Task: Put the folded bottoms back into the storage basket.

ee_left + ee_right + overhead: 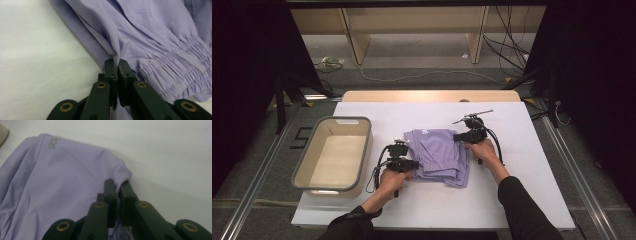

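The work surface is a white table (512,200) with a pale wood strip along its far edge, standing on a grey floor crossed by loose cables; wooden furniture legs stand beyond it.

At the table's left sits a rectangular bin (362,150) with rounded corners, a grey rim and a cream interior. Nothing is visible inside it.

Just right of the bin, near the table's centre, lies a lilac garment (439,150). The fabric is thin, smooth and softly creased, with 1 gathered elastic band along an edge and a small grey logo near the far corner; it is possibly a pair of shorts, but the folds hide its outline.

The left gripper (117,63) is clamped on a pinch of the garment's near-left edge, beside the elastic band. The right gripper (117,185) is clamped on the garment's far-right corner, with cloth bunched between its 2 black jaws.
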Available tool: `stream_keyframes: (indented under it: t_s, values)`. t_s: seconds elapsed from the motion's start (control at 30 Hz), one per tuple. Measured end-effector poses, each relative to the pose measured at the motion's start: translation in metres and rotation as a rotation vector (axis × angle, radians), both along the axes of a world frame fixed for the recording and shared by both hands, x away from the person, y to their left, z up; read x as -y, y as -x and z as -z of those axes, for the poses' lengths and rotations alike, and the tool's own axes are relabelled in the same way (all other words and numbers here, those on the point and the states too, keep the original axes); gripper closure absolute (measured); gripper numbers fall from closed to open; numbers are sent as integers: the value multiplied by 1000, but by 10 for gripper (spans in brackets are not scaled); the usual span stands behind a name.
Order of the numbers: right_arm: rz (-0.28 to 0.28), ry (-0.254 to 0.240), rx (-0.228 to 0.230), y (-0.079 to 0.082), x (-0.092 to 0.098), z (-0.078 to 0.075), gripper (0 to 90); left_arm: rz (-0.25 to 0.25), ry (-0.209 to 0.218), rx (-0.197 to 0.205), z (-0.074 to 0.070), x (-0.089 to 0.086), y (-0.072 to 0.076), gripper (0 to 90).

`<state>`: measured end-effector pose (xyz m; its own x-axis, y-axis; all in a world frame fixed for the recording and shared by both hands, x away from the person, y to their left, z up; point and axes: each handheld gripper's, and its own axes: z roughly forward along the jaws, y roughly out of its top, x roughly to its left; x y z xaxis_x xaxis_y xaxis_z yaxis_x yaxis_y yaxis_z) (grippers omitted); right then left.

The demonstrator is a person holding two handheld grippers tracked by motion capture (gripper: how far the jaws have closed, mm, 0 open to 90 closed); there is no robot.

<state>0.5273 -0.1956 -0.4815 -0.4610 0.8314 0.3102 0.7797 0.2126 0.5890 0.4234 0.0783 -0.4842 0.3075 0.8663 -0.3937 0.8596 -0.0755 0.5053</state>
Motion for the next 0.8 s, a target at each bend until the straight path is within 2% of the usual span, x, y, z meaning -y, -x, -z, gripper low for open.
stream_keyframes:
  t_s: [0.33,0.8]
  values:
    - [5,-35,18,3,0,-12,870,22,75,23,-13,-6,3,878]
    - [-8,-89,16,12,-10,-33,873,70,145,49,-38,-23,13,879]
